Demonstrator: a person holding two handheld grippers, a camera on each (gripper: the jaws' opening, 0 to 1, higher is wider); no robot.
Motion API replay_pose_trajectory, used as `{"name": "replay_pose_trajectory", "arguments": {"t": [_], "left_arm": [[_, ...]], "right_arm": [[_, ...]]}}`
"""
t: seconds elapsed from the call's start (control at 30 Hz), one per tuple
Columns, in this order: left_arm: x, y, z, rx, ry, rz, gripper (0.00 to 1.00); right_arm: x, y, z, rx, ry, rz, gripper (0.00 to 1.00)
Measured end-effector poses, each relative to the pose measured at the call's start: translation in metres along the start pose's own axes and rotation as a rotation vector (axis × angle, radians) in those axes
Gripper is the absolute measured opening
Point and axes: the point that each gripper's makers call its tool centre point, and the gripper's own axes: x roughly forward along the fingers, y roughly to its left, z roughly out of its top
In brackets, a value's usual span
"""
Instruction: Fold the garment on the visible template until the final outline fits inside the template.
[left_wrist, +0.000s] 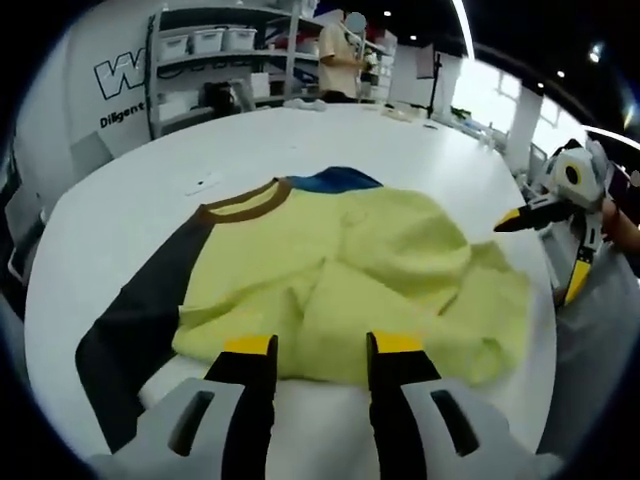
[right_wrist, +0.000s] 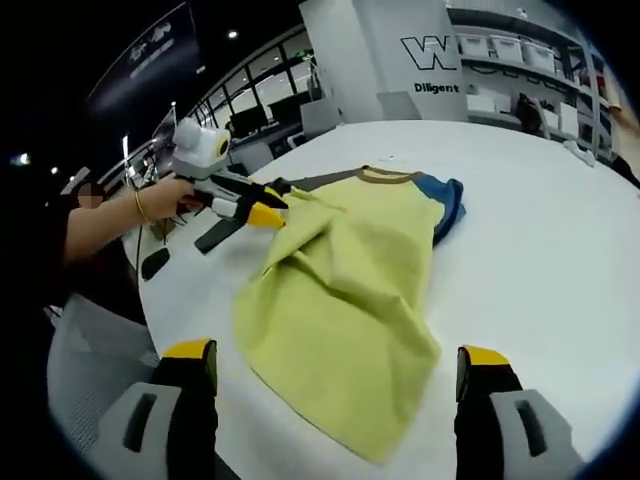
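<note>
A yellow garment (left_wrist: 340, 270) lies crumpled on the round white table (left_wrist: 130, 200), with a brown collar (left_wrist: 245, 203), a dark grey sleeve (left_wrist: 140, 320) and a blue sleeve (left_wrist: 340, 180). My left gripper (left_wrist: 322, 350) is open, its jaws standing apart at the garment's near hem. In the right gripper view a hand holds the left gripper (right_wrist: 250, 213) at the garment's far left edge. My right gripper (right_wrist: 337, 355) is wide open above the near end of the garment (right_wrist: 340, 300), touching nothing. It also appears in the left gripper view as the right gripper (left_wrist: 545, 245), off the table's right edge.
Storage shelves with white bins (left_wrist: 205, 40) and a standing person (left_wrist: 340, 60) are beyond the table. Small items (left_wrist: 205, 183) lie on the far table. A dark object (right_wrist: 155, 262) sits at the table's left edge. Bare table stretches to the right (right_wrist: 540, 230).
</note>
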Motion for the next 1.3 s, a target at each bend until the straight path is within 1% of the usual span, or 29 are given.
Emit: {"name": "replay_pose_trajectory", "arguments": {"t": [0.13,0.2,0.33,0.4,0.43,0.47,0.6,0.77,0.8,0.83,0.93,1.2,1.3], "left_arm": [[0.004,0.000,-0.004,-0.002,0.016,-0.012,0.25],[0.006,0.000,-0.006,-0.007,0.022,-0.019,0.21],[0.009,-0.002,-0.012,-0.004,0.043,-0.036,0.09],[0.009,-0.002,-0.014,0.004,0.053,-0.032,0.04],[0.009,0.000,-0.015,0.007,0.057,-0.018,0.02],[0.008,0.000,-0.015,0.007,0.056,-0.017,0.01],[0.004,-0.001,-0.013,0.006,0.050,-0.008,0.00],[-0.010,-0.010,-0.014,0.010,0.046,-0.012,0.00],[-0.016,-0.009,-0.014,0.022,0.039,0.012,0.00],[-0.022,-0.010,-0.015,0.023,0.033,0.024,0.00],[-0.032,-0.017,-0.021,0.006,0.028,0.012,0.00],[-0.057,-0.031,-0.032,0.009,0.028,0.006,0.00],[-0.071,-0.036,-0.036,0.007,0.038,0.012,0.00]], "right_arm": [[-0.001,0.000,-0.001,-0.005,0.001,-0.001,0.99],[-0.002,0.001,-0.001,-0.009,-0.001,0.002,0.99],[-0.002,0.001,-0.002,-0.011,-0.001,0.003,0.99],[-0.003,0.001,-0.003,-0.012,-0.004,0.002,0.99],[-0.003,0.001,-0.002,-0.010,-0.007,0.002,0.99],[-0.003,0.001,-0.003,-0.009,-0.007,0.002,0.99],[-0.003,0.001,-0.003,-0.009,-0.007,-0.001,0.99],[-0.004,0.001,-0.003,-0.014,-0.008,-0.002,0.99],[-0.004,0.001,-0.003,-0.014,-0.009,-0.001,0.99],[-0.004,0.002,-0.002,-0.016,-0.009,-0.001,0.99],[-0.004,0.002,-0.002,-0.019,-0.012,-0.002,0.99],[-0.005,0.006,-0.001,-0.032,-0.013,0.006,0.99],[-0.005,0.008,-0.001,-0.036,-0.013,0.006,0.99]]}}
